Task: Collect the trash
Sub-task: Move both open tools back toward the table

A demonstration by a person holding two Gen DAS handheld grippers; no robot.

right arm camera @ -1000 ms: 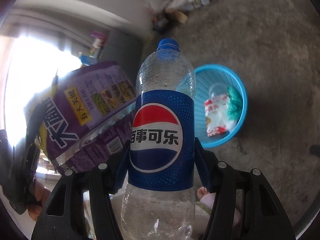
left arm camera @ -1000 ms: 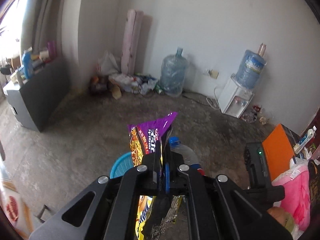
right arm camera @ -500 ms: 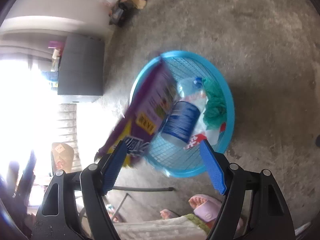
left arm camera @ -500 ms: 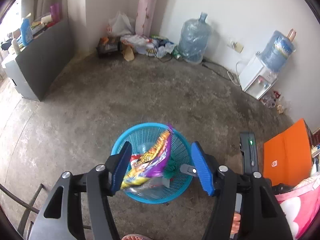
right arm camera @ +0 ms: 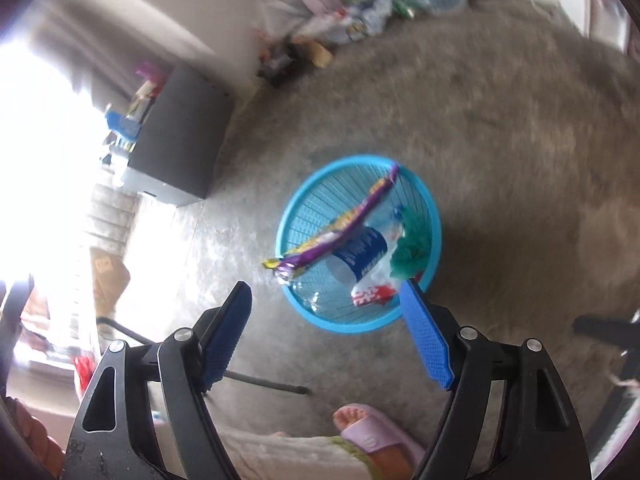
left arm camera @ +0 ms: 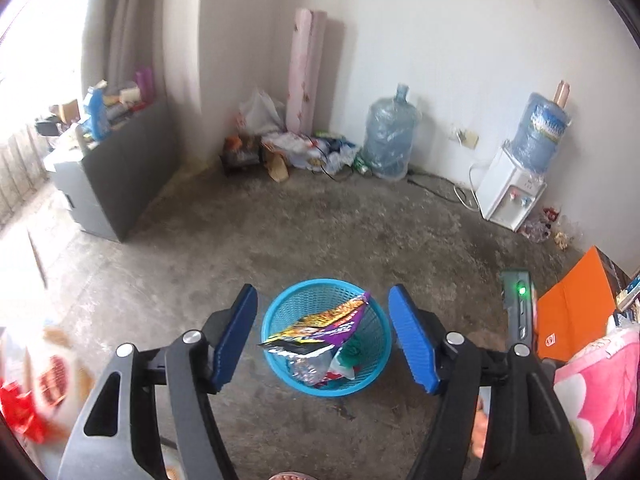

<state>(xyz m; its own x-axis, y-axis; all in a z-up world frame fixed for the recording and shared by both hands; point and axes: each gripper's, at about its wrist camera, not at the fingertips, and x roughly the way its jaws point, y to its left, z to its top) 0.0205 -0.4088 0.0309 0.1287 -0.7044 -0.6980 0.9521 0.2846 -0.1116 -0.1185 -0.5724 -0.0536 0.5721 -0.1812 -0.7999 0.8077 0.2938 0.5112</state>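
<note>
We are holding the left tool (left arm camera: 322,334) and right tool (right arm camera: 326,330) wide open and empty, because the wrapper (left arm camera: 320,324) and bottle (right arm camera: 362,254) are lying in the basket (left arm camera: 280,308).

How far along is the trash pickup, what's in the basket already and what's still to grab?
Done: the purple snack bag and the Pepsi bottle lie in the blue basket. In hand: nothing; the left gripper and right gripper are open and empty. Left: possibly the litter pile by the far wall.
</note>
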